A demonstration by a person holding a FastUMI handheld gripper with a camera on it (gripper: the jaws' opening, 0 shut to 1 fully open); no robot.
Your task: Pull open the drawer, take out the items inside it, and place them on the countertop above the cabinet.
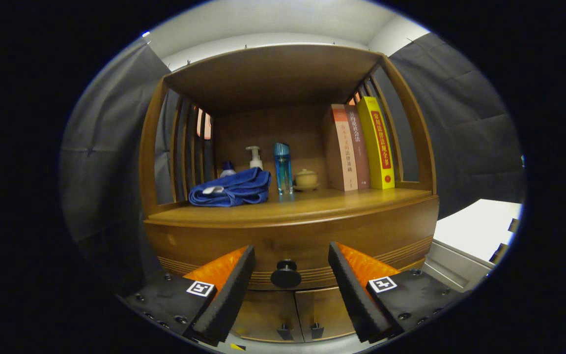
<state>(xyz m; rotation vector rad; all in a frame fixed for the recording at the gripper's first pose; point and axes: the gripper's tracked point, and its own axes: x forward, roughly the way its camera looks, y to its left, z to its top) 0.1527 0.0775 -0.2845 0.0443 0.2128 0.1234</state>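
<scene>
A blue towel [231, 189] lies bunched on the left, with a small blue-capped bottle [227, 169] just behind it. A white pump bottle [254, 157] and a tall blue bottle [283, 168] stand near the back wall, and a small lidded pot [306, 179] sits to their right. Three books [361, 146] stand upright at the far right. A white table [477, 227] lies off to the right.

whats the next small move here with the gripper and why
Probably ease the gripper straight forward and close on the drawer knob. The fingers stand open, and the dark round knob sits between them without either finger touching it. The drawer front looks fully shut below the countertop, so the knob needs gripping before any pull.
</scene>
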